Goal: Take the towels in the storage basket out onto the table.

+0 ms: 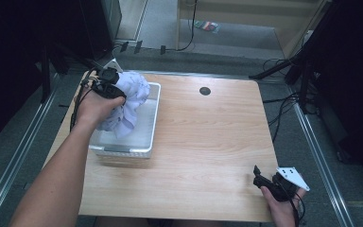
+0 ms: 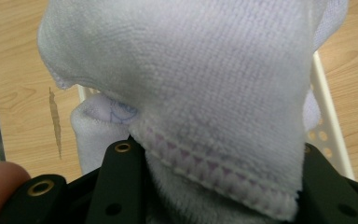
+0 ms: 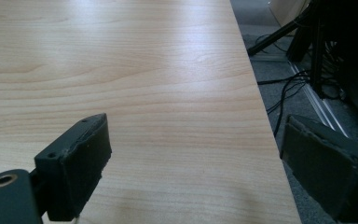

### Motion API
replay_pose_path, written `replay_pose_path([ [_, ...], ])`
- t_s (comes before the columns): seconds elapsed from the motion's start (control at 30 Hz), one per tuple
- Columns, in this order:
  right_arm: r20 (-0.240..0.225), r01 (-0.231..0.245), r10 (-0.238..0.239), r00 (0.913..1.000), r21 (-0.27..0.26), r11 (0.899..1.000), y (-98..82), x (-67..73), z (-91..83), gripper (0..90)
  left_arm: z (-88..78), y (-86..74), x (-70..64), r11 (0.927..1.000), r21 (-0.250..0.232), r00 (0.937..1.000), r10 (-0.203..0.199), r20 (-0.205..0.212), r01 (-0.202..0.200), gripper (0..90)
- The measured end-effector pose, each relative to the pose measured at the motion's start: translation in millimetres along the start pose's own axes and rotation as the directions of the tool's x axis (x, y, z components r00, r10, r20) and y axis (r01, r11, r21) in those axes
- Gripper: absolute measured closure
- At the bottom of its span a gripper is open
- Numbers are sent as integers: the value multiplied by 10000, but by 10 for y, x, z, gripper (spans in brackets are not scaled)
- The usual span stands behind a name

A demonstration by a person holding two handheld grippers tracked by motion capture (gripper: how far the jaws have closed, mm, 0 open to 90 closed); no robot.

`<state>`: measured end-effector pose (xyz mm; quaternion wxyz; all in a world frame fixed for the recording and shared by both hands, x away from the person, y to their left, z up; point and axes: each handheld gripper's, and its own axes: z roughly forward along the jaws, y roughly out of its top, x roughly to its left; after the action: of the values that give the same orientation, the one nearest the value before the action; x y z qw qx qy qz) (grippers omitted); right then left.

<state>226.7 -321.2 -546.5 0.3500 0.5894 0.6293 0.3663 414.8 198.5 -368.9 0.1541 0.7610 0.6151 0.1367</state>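
Left gripper (image 1: 108, 81) and right gripper (image 1: 275, 182): black bodies with trailing black cables and grey three-cornered top plates. Fingers (image 3: 77, 165) are flat, matte black blocks, fixed with brass-ringed screws. Both forearms are bare, unsleeved

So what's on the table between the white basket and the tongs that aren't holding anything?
Nothing: in the high view, just bare wooden table runs from the white basket to the open right tongs. The left tongs hold the white cloth.
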Motion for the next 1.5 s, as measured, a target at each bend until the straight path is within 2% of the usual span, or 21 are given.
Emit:
replay_pose_path([
  [0.27,-21,49,-49,10000,0,10000,0,3,2,81,-92,71,-91,9998,-51,9999,168,9,-168,587],
  [0.5,-3,70,-70,10000,14,10000,0,8,0,81,-122,148,-271,9991,-135,9991,416,109,-414,586],
  [0.57,-17,46,-46,10000,21,10000,0,7,2,82,-119,182,-355,9986,-134,9982,521,283,-517,586],
  [0.6,-17,46,-46,10000,21,10000,0,7,2,82,-119,182,-355,9986,-134,9982,521,283,-517,585],
  [0.87,-23,2,-2,10000,1,10000,0,3,0,82,-114,296,-632,9956,-161,9950,933,363,-927,584],
  [0.97,-25,28,-29,10000,-13,10000,1,4,2,82,-106,351,-787,9937,-159,9927,1112,458,-1105,583],
  [1.0,-25,28,-29,10000,-13,10000,1,4,2,82,-106,351,-787,9937,-159,9927,1112,458,-1105,583],
  [1.07,-53,-18,17,10000,-19,10000,0,3,0,82,-95,390,-911,9921,-192,9907,1245,549,-1237,582],
  [1.1,-53,-18,17,10000,-19,10000,0,3,0,82,-95,390,-911,9921,-192,9907,1245,549,-1237,582],
  [1.13,-61,-12,12,10000,-22,10000,0,2,0,82,-85,418,-992,9908,-225,9890,1347,620,-1335,582],
  [1.17,-63,-10,10,10000,-19,10000,0,2,-1,82,-75,430,-1038,9914,-289,9893,1294,673,-1277,581],
  [1.37,-64,-22,21,10000,-27,10000,0,-1,-1,82,-4,496,-1306,9862,-215,9816,1657,947,-1644,581],
  [1.5,-87,-25,24,10000,-35,10000,-1,-2,-2,82,34,525,-1423,9860,-237,9787,1666,1199,-1649,581],
])
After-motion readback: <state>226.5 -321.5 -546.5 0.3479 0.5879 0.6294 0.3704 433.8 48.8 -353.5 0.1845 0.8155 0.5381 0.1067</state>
